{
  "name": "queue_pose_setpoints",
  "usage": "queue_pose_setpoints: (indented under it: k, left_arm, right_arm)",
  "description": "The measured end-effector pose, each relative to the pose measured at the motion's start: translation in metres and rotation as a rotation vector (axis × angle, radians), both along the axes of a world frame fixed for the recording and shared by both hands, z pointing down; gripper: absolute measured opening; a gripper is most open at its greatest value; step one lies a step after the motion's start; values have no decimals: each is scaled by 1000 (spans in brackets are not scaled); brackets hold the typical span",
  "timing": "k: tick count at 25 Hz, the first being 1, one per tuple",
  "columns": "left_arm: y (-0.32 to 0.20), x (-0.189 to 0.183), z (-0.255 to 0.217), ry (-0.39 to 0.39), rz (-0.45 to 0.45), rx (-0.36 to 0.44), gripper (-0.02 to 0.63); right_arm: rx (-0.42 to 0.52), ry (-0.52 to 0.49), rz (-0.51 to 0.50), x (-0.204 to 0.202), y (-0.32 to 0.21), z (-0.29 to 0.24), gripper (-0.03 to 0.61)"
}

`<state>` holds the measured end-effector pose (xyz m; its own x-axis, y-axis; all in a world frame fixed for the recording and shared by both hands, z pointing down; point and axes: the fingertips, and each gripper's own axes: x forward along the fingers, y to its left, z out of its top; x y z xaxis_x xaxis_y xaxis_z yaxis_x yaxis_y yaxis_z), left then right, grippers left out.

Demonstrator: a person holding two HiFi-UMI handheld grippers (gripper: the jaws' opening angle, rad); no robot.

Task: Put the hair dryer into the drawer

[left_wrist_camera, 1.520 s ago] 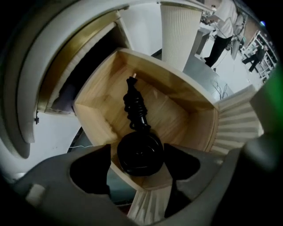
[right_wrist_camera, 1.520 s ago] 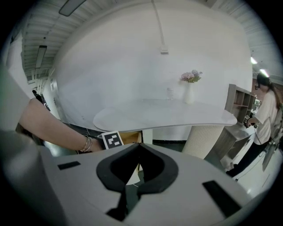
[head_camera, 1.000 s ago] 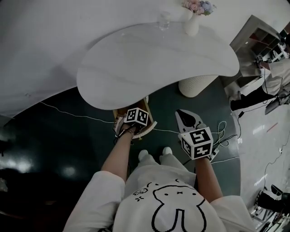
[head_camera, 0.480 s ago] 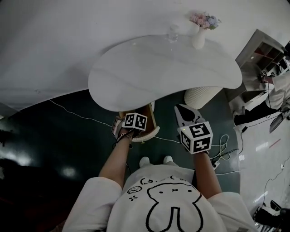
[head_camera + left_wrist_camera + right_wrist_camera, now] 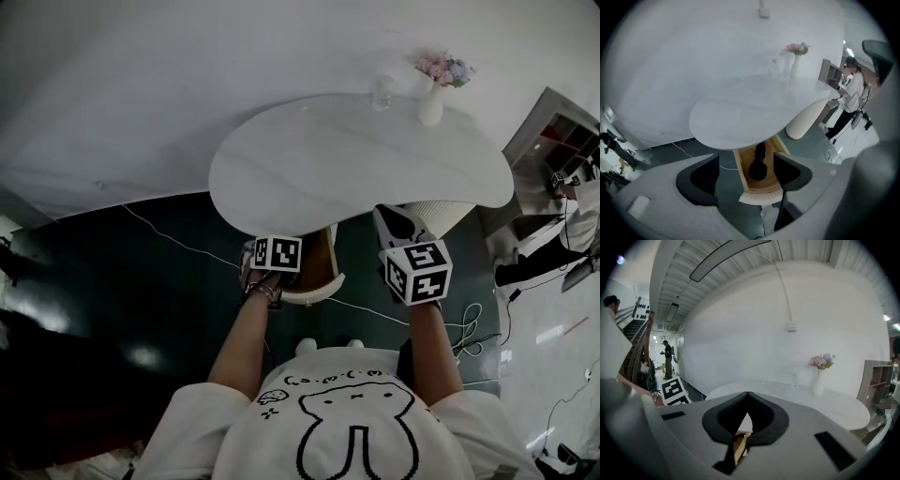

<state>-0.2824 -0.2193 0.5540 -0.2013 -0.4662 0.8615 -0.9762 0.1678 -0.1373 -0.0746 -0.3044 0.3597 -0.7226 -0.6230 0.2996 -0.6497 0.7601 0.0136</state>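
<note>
Gaping left hand-held gripper [image 5: 749, 176] overlooks black hair dryer [image 5: 758, 168] in wooden drawer [image 5: 741, 172]; right hand-held gripper [image 5: 747, 396] closed.

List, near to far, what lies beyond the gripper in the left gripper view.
White curved front of the open wooden drawer → black hair dryer lying in it → white rounded tabletop → white vase of pink flowers.
</note>
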Motion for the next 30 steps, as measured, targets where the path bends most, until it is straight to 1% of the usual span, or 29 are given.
queue_pose_setpoints:
  k: [2, 4, 11, 14, 16, 18, 22, 27, 28, 30]
  left_arm:
    - [-4, 3, -15, 51, 0, 52, 360]
    - [-8, 5, -34, 84, 3, 114, 360]
    - [-23, 6, -107, 105, 37, 348, 360]
    - [-29, 8, -149, 133, 66, 495, 360]
    - [-30, 7, -181, 135, 82, 609, 360]
    - [-28, 6, -210, 125, 99, 708, 360]
    - [-24, 8, -256, 79, 150, 854, 360]
    - [-17, 10, -303, 11, 191, 982, 359]
    - [-14, 10, -311, -6, 199, 1004, 353]
    - [-7, 12, -325, -64, 215, 1046, 315]
  right_arm:
    - [20, -3, -5, -2, -4, -9, 2]
    - [43, -8, -12, -4, -5, -19, 2]
    - [116, -22, -33, -10, -2, -49, 2]
    - [133, -55, -34, -11, -2, -63, 2]
    - [147, -85, -38, -13, -2, -74, 2]
    - [174, -105, -41, -13, 1, -86, 2]
    - [237, -125, -43, -10, 2, -107, 2]
    - [293, -164, -40, -7, 4, -134, 2]
    - [303, -171, -40, -6, 5, -138, 2]
    - [326, -185, -43, -5, 8, -147, 2]
